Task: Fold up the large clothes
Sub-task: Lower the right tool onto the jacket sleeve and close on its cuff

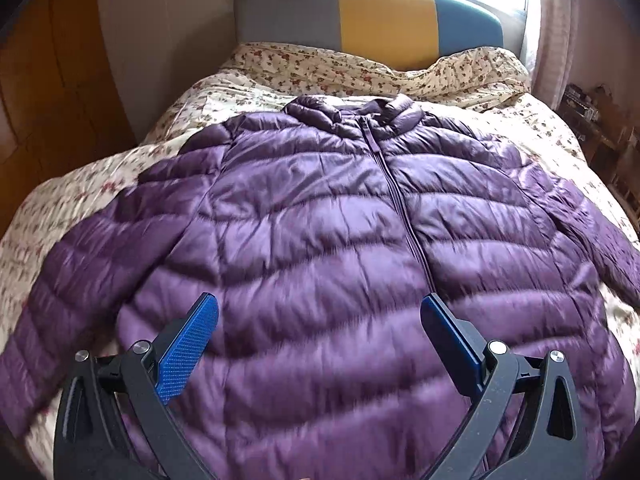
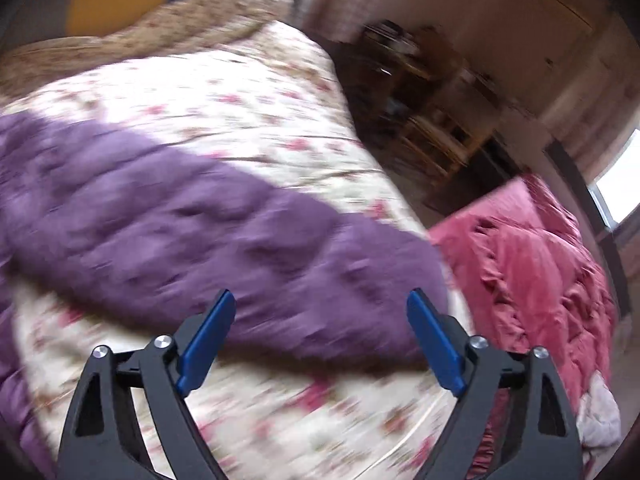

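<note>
A purple quilted puffer jacket lies front-up and zipped on the floral bedspread, collar toward the headboard, both sleeves spread outward. My left gripper hovers over the jacket's lower body, open, with nothing between its blue pads. In the right wrist view, which is blurred, one purple sleeve stretches across the bedspread toward the bed's right side. My right gripper hangs open just above that sleeve near its cuff end, gripping nothing.
A grey, yellow and teal headboard stands at the bed's far end under a bright window. A wooden wardrobe lines the left. A pink quilt lies heaped off the bed's right edge, and dark wooden shelving stands beyond it.
</note>
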